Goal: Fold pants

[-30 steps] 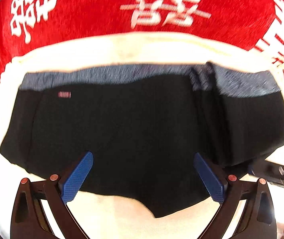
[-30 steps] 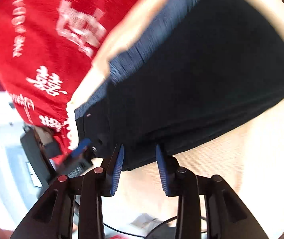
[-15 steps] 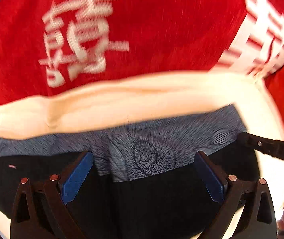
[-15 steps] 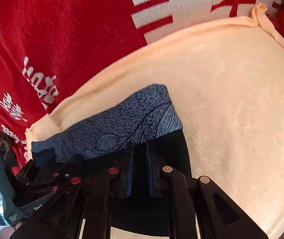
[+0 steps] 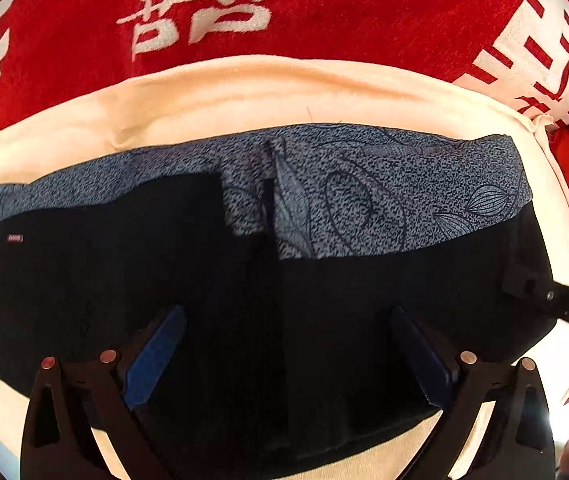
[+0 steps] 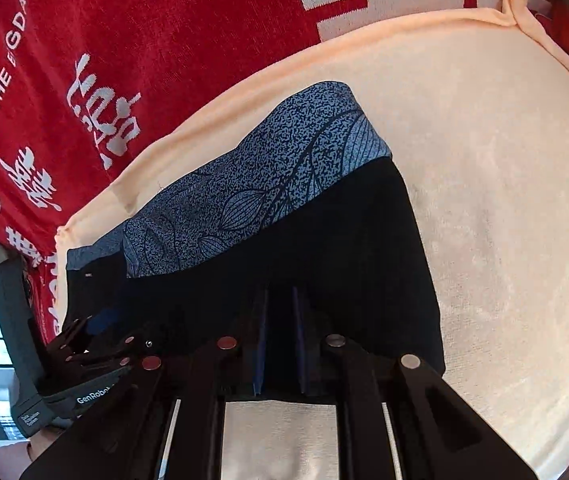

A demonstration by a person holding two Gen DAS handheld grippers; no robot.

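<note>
Red cloth (image 5: 324,32) with white characters covers the background, and on it lies a cream towel (image 5: 284,92) that serves as the work surface. On this towel lie the pants (image 5: 84,272), black with a grey-blue patterned waistband (image 5: 364,200). One part of them is folded over the other, so the waistband on the right side lies on top of the black cloth and looks wider there. A small red label (image 5: 15,238) sits near the left end.

From the left wrist view, the left gripper (image 5: 284,356) hangs over the black cloth with its blue pads wide apart, and nothing is caught between them. From the right wrist view, the right gripper (image 6: 280,344) has its pads almost together and a fold of the black cloth is pinched between them, at the right edge of the pants. The left gripper (image 6: 84,340) also appears at the left side of that view.
</note>
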